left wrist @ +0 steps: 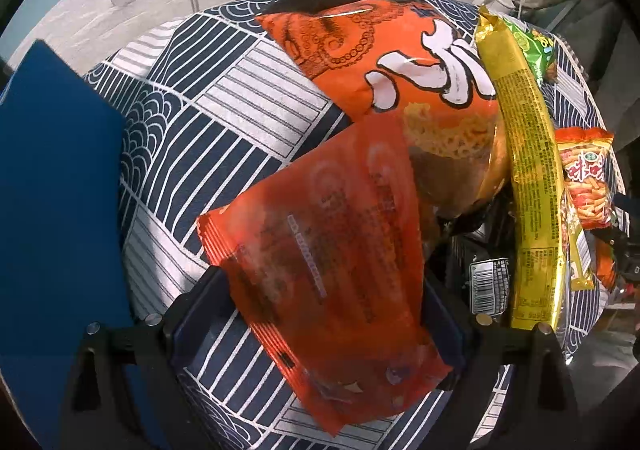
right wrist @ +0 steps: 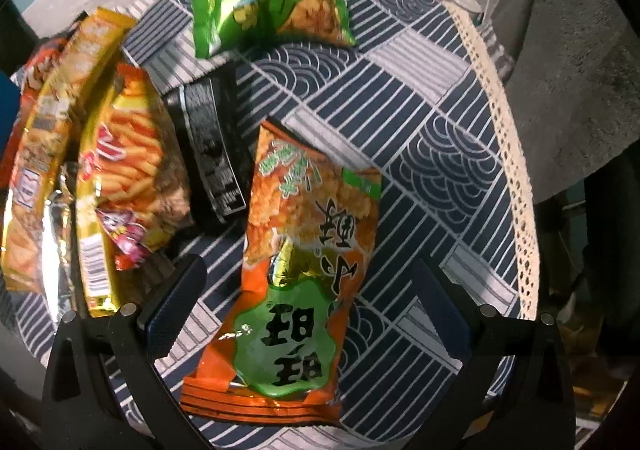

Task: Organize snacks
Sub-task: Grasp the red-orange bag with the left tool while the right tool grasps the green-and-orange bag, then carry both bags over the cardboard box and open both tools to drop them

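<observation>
On the left we see our left tool [left wrist: 326, 302] closed on a translucent orange packet [left wrist: 320, 250] above the patterned desk [left wrist: 224, 121], with a blue board [left wrist: 56, 189] to its left and a big orange snack bag [left wrist: 400, 65] and a long yellow packet [left wrist: 528, 177] beyond. Our right tool [right wrist: 308, 314] stands open, its fingers either side of an orange-and-green snack bag [right wrist: 304, 274] lying flat on the desk. A black packet [right wrist: 212, 149] and more snacks lie to its left, and a green bag [right wrist: 272, 9] lies beyond it.

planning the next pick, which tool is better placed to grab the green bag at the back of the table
Right. Its tool is open, and the green bag lies straight ahead. The left tool holds an orange packet.
</observation>
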### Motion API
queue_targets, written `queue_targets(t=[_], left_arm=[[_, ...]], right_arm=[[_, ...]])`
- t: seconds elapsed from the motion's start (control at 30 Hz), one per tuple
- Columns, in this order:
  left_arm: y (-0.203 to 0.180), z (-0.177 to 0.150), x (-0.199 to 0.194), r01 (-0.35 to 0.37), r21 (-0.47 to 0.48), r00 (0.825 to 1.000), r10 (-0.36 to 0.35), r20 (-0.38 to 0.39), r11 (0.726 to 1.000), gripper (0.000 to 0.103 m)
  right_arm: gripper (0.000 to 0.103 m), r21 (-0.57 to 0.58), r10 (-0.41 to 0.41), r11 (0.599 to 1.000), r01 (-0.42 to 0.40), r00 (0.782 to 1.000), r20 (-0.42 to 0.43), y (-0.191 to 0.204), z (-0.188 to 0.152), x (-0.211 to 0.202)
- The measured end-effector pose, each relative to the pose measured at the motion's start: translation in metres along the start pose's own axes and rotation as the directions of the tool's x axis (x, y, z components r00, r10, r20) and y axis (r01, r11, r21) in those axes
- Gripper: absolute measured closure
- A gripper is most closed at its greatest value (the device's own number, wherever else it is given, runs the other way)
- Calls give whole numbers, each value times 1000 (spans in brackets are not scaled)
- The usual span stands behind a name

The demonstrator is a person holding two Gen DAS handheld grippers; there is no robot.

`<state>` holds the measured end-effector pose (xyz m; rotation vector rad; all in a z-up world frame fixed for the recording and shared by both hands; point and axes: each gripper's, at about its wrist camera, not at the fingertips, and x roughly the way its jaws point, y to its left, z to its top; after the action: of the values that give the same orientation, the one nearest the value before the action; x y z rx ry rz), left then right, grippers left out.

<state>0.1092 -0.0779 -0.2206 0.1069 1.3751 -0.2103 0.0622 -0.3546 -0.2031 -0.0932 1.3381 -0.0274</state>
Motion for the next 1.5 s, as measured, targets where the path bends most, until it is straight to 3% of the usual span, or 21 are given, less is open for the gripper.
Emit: queue_targets(t=[0.07,0.1,0.27,0.33,0.63,0.87,1.07,1.27,1.5], left_arm=[[0,0,-1,10,8,1000,-10,15,1000,12],[0,0,-1,18,16,1000,-19,21,1000,20],[-3,-3,-9,40,29,999,-41,33,999,40],[-3,-4,-14,50,32,998,-51,38,998,48],[-3,-11,-31,25,72,996,-30,78,997,71],[4,-18,-42,6,58,995,-12,99,998,73],[6,-27,-72,-24,84,986,10,164,996,73],[2,-33,-109,-57,127,968,24,248,990,73],[-1,-45,-152,-101,160,933,38,357,982,73]], right_arm=[[3,-6,-6,1000,6,1000,-11,1,0,5],[5,-10,-11,1000,11,1000,-14,2,0,7],[48,-3,19,1000,-19,998,-52,-1,2,18],[56,-1,23,1000,-23,999,-50,-3,3,15],[57,-7,3,1000,-3,1000,19,1,1,-19],[57,-20,-6,1000,8,995,95,11,5,-56],[57,-69,4,998,7,986,166,26,-6,-93],[57,-125,8,992,22,972,235,41,-6,-124],[57,-182,42,983,18,946,322,62,-7,-159]])
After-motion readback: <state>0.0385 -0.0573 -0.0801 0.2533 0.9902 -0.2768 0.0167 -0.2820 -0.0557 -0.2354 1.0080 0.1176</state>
